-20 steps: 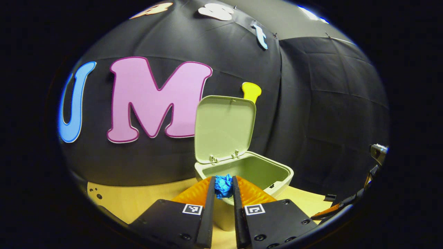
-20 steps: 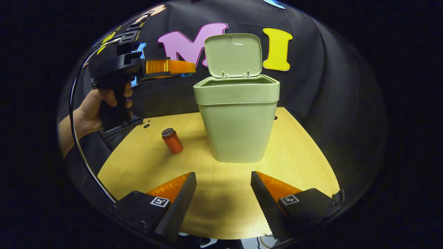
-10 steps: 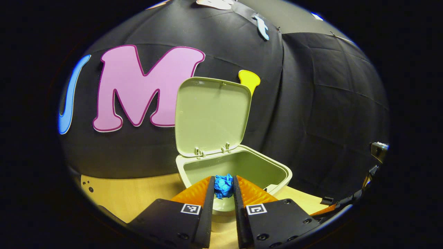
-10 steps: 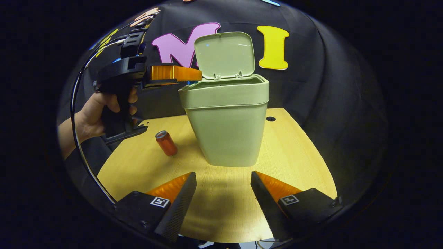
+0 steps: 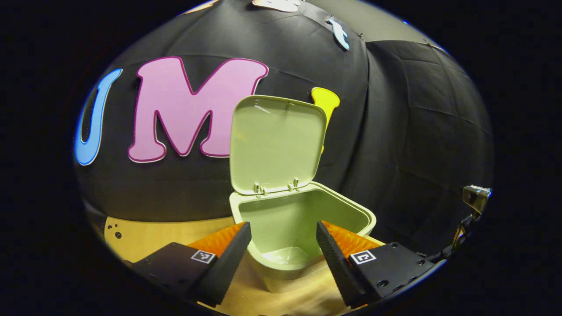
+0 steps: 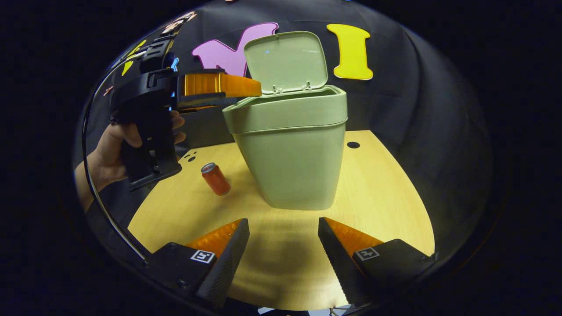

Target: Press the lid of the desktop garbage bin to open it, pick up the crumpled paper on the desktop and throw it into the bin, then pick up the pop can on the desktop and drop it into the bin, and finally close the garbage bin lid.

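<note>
Bin [image 6: 294, 153] lid [image 6: 285, 59] up; left gripper [image 5: 283, 237] released over rim; right gripper [image 6: 283, 237] released; can [image 6: 215, 178] at bin's 9 o'clock.

light: bright overhead, dark surround | shadows: soft on table [image 6: 386, 197] | edges: fisheye-bent | focus: sharp

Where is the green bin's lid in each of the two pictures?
Left gripper view: the lid stands open in the middle, above the bin's mouth.
Right gripper view: the lid stands open near the top, just left of the middle.
Shared landmark: the bin under it, on the table.
</note>
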Available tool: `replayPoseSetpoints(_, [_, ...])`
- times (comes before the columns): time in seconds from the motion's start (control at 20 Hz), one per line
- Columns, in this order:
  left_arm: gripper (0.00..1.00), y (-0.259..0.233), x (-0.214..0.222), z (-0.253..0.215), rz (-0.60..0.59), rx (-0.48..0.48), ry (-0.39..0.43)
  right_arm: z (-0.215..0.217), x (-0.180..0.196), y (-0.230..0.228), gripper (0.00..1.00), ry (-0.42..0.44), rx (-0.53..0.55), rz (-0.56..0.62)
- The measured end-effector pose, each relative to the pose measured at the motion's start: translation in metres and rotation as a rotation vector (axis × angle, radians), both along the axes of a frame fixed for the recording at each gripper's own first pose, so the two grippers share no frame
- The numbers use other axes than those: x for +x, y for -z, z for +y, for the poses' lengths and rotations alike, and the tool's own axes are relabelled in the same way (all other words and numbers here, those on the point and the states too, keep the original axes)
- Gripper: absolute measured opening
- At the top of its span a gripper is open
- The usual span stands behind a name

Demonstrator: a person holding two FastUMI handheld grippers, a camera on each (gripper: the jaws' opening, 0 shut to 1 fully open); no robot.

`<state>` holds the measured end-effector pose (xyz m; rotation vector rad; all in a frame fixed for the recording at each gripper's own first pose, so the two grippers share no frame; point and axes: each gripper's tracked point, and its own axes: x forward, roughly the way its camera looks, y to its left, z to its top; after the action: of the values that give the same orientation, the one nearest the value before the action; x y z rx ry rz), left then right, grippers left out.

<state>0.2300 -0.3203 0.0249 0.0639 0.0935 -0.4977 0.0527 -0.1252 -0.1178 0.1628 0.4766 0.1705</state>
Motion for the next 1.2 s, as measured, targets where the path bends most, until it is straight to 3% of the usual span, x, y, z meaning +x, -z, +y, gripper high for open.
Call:
replayPoseSetpoints(0.2, [0.95,-0.008,-0.008,0.053,-0.017,-0.056,-0.116,0.027,0.002,0.005,0.99,-0.072,-0.007,0.016])
replayPoseSetpoints(0.7, [0.96,0.043,-0.065,0.265,0.076,-0.133,-0.501,0.090,0.027,0.016,0.99,-0.148,-0.010,0.078])
replayPoseSetpoints(1.2, [0.96,0.117,-0.161,0.392,0.204,-0.124,-0.734,0.181,0.086,0.013,0.99,-0.253,-0.094,0.056])
